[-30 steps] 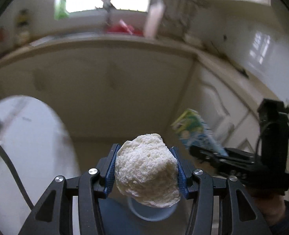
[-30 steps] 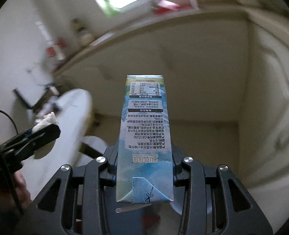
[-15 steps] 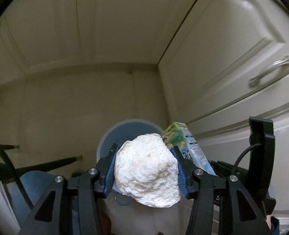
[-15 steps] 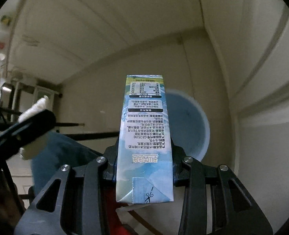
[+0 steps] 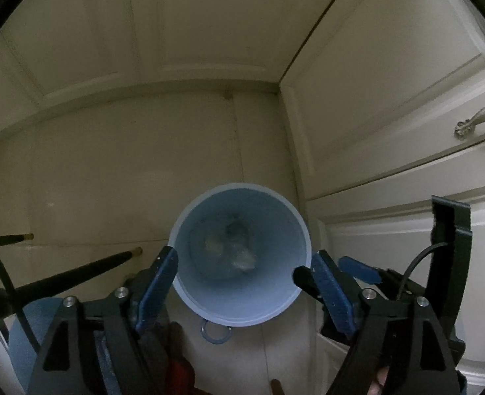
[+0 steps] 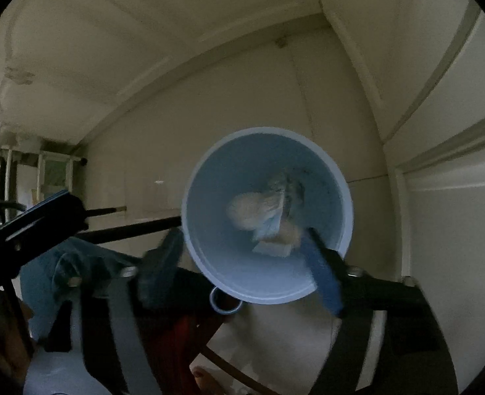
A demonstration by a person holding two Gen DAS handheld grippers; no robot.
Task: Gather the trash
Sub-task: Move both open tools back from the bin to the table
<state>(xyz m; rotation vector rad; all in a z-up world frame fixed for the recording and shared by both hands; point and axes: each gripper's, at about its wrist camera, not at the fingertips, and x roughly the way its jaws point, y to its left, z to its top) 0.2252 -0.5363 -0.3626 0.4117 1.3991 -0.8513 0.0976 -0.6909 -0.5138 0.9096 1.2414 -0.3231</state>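
A pale blue round bin [image 5: 242,309] stands on the floor by the cabinet corner, seen from above. The white crumpled paper ball [image 5: 239,260] and the drink carton lie at its bottom; in the right wrist view the ball [image 6: 245,212] and carton [image 6: 272,230] lie together inside the bin [image 6: 259,283]. My left gripper [image 5: 242,279] is open and empty, straddling the bin's near rim. My right gripper [image 6: 242,256] is open and empty above the bin; its blue fingers [image 6: 321,273] are blurred. The right gripper also shows in the left wrist view [image 5: 357,273].
Cream cabinet doors [image 5: 390,82] with a metal handle [image 5: 479,118] rise to the right and behind. Black chair or stand legs [image 5: 78,273] cross the floor at left. The person's blue-clad leg [image 6: 55,273] is at lower left.
Both grippers opened over the bin. The paper ball left the left gripper and the carton left the right gripper; both now lie inside the bin. Both views now look straight down.
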